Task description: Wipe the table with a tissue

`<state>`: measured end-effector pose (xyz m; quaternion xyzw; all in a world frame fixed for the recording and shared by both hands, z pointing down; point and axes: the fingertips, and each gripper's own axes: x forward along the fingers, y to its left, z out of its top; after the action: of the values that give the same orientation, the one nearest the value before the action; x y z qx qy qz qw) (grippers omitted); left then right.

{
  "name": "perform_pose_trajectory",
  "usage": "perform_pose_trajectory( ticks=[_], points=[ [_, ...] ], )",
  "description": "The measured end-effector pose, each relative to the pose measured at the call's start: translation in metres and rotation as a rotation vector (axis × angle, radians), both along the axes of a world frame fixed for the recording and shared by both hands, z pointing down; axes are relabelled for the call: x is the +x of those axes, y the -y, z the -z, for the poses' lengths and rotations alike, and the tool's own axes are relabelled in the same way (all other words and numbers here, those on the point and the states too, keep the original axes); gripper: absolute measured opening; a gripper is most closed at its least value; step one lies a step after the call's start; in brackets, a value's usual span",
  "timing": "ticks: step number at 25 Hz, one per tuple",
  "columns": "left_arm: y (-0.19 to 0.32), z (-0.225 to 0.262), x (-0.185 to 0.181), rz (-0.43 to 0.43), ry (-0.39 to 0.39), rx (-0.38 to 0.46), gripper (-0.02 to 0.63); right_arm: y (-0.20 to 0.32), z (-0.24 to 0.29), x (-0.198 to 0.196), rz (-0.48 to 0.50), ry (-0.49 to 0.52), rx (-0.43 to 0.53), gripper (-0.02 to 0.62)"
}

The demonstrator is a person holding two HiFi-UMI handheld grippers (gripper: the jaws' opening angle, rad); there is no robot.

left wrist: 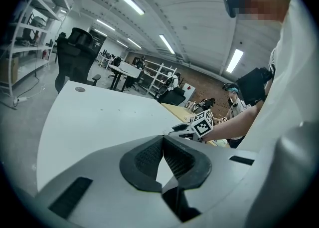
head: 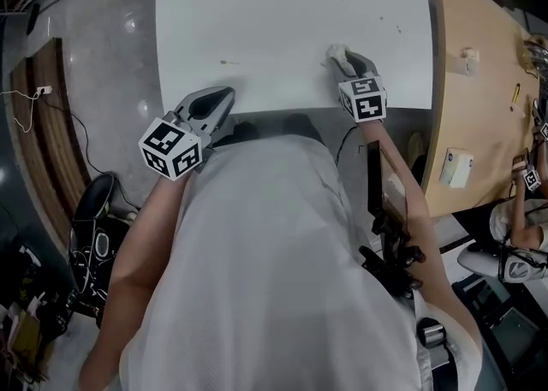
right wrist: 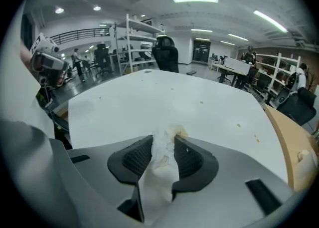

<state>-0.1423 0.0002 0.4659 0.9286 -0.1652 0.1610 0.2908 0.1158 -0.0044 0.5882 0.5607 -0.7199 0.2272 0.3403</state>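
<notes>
Nearest stands the person in a white shirt, whose torso hides the middle of the near edge of the white rectangular desk. The left gripper, grey with a black-and-white marker cube, sits at that near edge, toward the left. Its fingers are clenched tip to tip with nothing between them.

The right gripper is further in, over the near right part of the desk, tilted downward. Its fingers are grasping a crumpled white paper tissue. The tissue's long axis runs along the fingers. One end is sunk deep between them. The other end, stained yellow-brown, juts past the tips and points toward the far side of the desk. Seen from above, this free end looks to meet the surface, but contact cannot be confirmed.

Ahead of it, small brown specks lie scattered over the desk top. At the far edge stands a black office chair. A pale wooden desk stands just beside the right edge.
</notes>
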Motion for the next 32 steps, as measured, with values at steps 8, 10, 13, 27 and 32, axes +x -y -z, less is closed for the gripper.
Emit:
perform_pose_trajectory(
  ticks=[8,10,13,27,32],
  points=[
    [0.001,-0.004,0.005,-0.043,-0.023,-0.009,0.006,-0.050,0.001,-0.084,0.212,0.063,0.022,0.132],
    [0.003,-0.004,0.005,-0.050,-0.028,-0.009,0.006,-0.062,0.001,-0.102,0.272,0.119,0.016,0.132],
    [0.006,-0.003,0.005,-0.059,-0.034,-0.008,0.006,-0.060,0.007,-0.084,0.143,0.217,0.030,0.132],
    [0.010,-0.006,-0.022,-0.048,-0.019,-0.004,0.006,-0.006,0.002,-0.025,0.035,-0.030,0.070,0.132],
    [0.009,-0.010,-0.016,-0.066,-0.031,-0.017,0.006,-0.052,0.002,-0.090,0.302,0.023,0.031,0.132]
  ],
)
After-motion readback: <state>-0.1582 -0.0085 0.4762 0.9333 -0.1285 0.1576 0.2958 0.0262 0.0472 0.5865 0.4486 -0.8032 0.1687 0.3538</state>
